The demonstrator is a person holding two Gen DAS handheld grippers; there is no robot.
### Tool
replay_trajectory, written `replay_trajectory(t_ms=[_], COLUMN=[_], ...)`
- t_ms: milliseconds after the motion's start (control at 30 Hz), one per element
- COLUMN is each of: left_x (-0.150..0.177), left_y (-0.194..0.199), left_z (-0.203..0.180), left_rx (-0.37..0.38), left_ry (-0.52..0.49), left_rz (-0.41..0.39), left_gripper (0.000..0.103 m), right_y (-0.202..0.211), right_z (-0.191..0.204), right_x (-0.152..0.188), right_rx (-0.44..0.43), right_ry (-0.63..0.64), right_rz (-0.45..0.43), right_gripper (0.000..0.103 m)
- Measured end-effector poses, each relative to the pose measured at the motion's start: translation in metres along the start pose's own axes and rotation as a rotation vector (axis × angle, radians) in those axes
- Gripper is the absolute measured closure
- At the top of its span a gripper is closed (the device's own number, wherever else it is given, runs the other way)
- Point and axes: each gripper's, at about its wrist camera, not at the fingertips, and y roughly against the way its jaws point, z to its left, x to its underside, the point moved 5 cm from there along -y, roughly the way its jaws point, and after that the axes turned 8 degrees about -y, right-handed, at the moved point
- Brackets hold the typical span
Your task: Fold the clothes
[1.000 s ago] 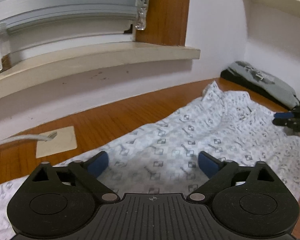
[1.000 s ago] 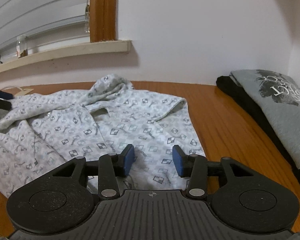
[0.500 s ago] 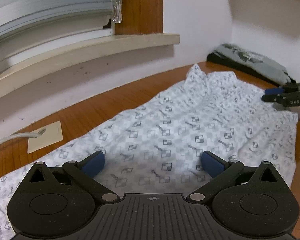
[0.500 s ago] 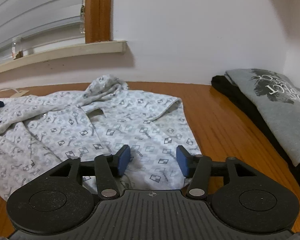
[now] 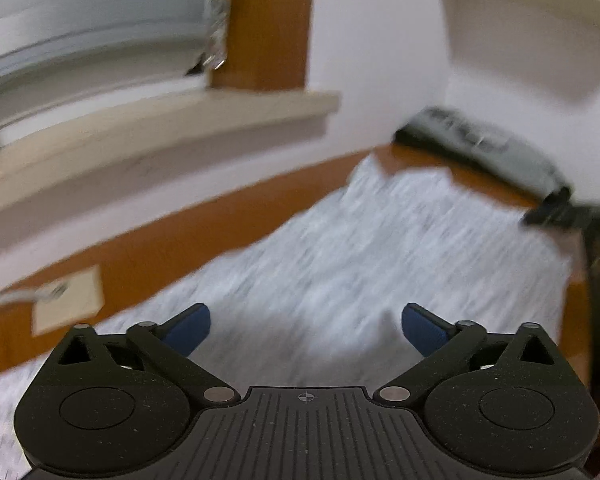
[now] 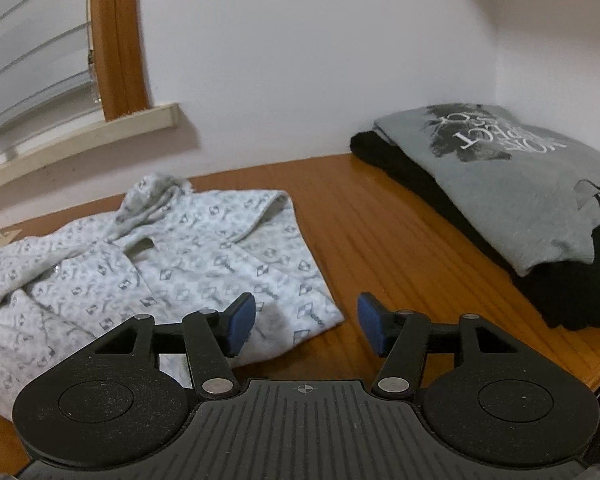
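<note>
A white patterned garment point(image 6: 204, 248) lies crumpled and spread on the wooden table point(image 6: 380, 240). My right gripper point(image 6: 306, 320) hovers open just above its near right corner; the left pad is over the cloth and the right pad over bare wood, with nothing pinched. The left wrist view is blurred by motion. There the same garment point(image 5: 380, 248) stretches away under my left gripper point(image 5: 306, 320), whose jaws stand wide and are closing, with nothing between the pads. The right gripper point(image 5: 556, 212) shows as a dark blur at the garment's far right edge.
A folded grey printed T-shirt point(image 6: 500, 184) rests on a folded black garment point(image 6: 572, 292) at the table's right end. A window sill point(image 6: 80, 140) and blinds run along the back wall. A beige plate with a cable point(image 5: 68, 300) sits on the table at left.
The right gripper's jaws have widened, and it has rolled and shifted right to the garment's corner. The left gripper has moved, and its view is now blurred and swung toward the folded stack.
</note>
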Motion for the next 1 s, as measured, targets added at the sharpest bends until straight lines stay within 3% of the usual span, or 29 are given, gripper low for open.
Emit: replay_trajectory(t_ms=[33,133,233,433,533,633,733,800,900,1000], left_x=[-0.012,-0.046,-0.076,-0.105,-0.107,-0.102,-0.095,-0.091,-0.097,-0.105], left_y=[-0.005,-0.031,-0.066,-0.141,-0.169,-0.181,-0.184,-0.188,-0.179,-0.167], left_z=[-0.004,-0.015,-0.029,-0.06,-0.066,-0.068,-0.081,-0.086,-0.083,-0.078], left_rx=[0.011,0.022,0.066,0.06,0.034,0.052,0.119,0.115,0.099,0.07], left_ry=[-0.005,-0.03,-0.036,-0.11,-0.136,-0.134,-0.169,-0.202,-0.17,-0.135], left_rz=[-0.01,-0.015,-0.003,0.066,0.103,0.129,0.147,0.161,0.127,0.082], left_gripper=[0.01,0.037,0.05,0.05,0.059,0.103,0.103,0.101,0.101,0.081], right_y=[-0.001,-0.005,-0.007,-0.012,-0.012,-0.013,-0.013,-0.013,-0.012,-0.012], right_z=[0.0,-0.001,0.003,0.007,0.006,0.005,0.005,0.004,0.004,0.003], right_x=[0.0,-0.001,-0.001,0.005,0.006,0.005,0.006,0.005,0.005,0.006], right_rx=[-0.008,-0.027,-0.044,-0.052,-0.061,-0.072,-0.074,-0.075,-0.079,-0.084], right_ry=[-0.001,0.006,0.03,0.066,0.075,0.071,0.075,0.075,0.069,0.064], right_rz=[-0.002,-0.008,-0.014,-0.016,-0.024,-0.026,-0.027,-0.027,-0.028,-0.032], right_gripper=[0.046,0.046,0.046,0.046,0.045,0.045,0.045,0.045,0.045,0.045])
